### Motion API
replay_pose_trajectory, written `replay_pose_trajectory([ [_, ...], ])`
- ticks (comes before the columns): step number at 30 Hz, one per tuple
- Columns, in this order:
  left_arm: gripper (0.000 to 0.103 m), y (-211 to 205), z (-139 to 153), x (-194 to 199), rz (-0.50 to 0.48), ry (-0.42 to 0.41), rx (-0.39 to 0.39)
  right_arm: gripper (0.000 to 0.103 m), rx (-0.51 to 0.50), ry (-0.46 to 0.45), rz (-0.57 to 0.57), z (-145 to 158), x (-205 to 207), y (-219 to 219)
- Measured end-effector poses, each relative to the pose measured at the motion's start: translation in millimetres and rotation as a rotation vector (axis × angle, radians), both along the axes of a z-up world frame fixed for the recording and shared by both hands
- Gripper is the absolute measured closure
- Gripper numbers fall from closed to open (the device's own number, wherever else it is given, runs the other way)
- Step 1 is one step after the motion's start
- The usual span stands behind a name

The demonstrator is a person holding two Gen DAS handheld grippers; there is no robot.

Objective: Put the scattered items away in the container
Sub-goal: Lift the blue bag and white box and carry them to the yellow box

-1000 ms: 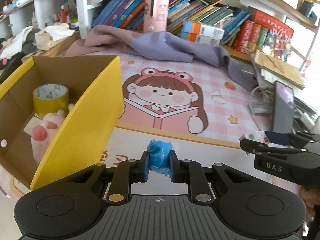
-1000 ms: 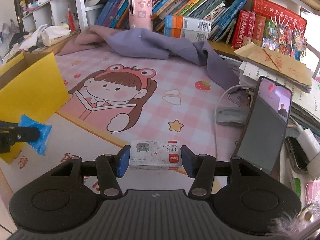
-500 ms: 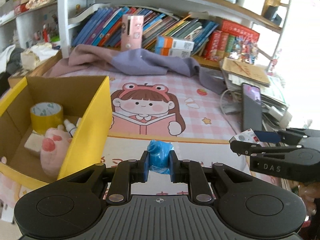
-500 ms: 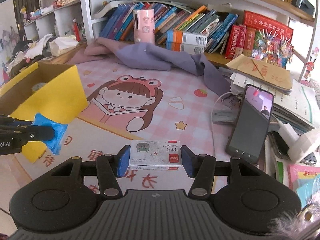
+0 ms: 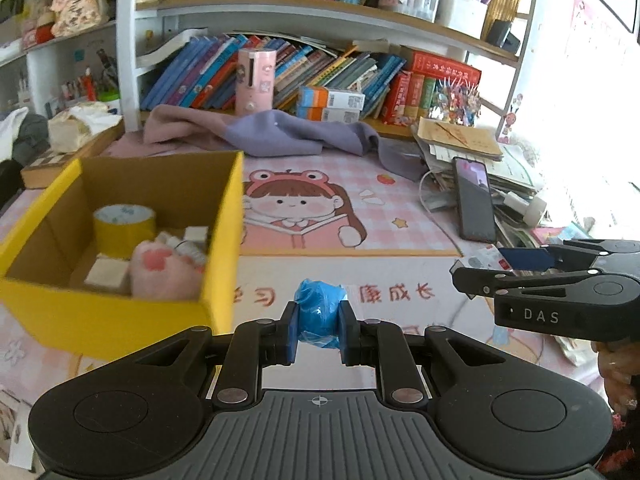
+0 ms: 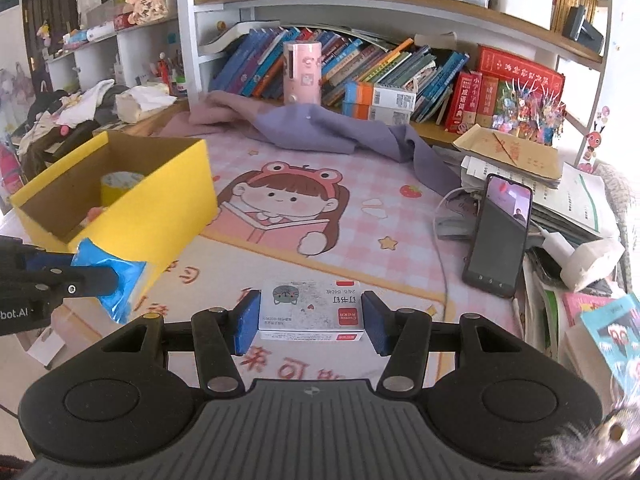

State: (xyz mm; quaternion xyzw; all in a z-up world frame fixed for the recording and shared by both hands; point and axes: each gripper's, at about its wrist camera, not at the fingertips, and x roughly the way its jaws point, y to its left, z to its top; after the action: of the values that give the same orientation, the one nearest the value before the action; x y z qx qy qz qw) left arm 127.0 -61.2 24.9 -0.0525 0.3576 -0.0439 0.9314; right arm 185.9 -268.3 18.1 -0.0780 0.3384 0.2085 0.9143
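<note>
1. Your left gripper (image 5: 318, 330) is clamped on a crumpled blue plastic wad (image 5: 319, 312), low in the centre of the left wrist view and lifted off the mat.
2. Your right gripper (image 6: 310, 320) is closed on a small white staple box (image 6: 311, 311) with a red label, gripped by its short ends at the bottom centre of the right wrist view.
3. The yellow cardboard box (image 5: 224, 216) sits at the left of both views, open at the top. Its near right wall stands between the wad and the inside.
4. Around you: a pink cartoon desk mat (image 6: 320, 184), a purple cloth (image 6: 320, 128) bunched along the top of it, a phone (image 6: 500, 236) propped at the right against a paper stack (image 6: 572, 204), and a bookshelf (image 5: 320, 76) across the back.
5. Only the left wrist view looks down into the box: a yellow tape roll (image 5: 124, 224), a pink paw plush (image 5: 164, 268) and small white blocks (image 5: 106, 274) lie there. The right wrist view shows just the tape's top over the wall.
</note>
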Motion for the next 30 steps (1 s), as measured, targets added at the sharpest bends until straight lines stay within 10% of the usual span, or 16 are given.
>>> replay_pose_trajectory([
  [30,0.085,92,-5,-148,0.068,0.009,-0.035,0.052,-0.031,-0.002,0.099,2,-165,104],
])
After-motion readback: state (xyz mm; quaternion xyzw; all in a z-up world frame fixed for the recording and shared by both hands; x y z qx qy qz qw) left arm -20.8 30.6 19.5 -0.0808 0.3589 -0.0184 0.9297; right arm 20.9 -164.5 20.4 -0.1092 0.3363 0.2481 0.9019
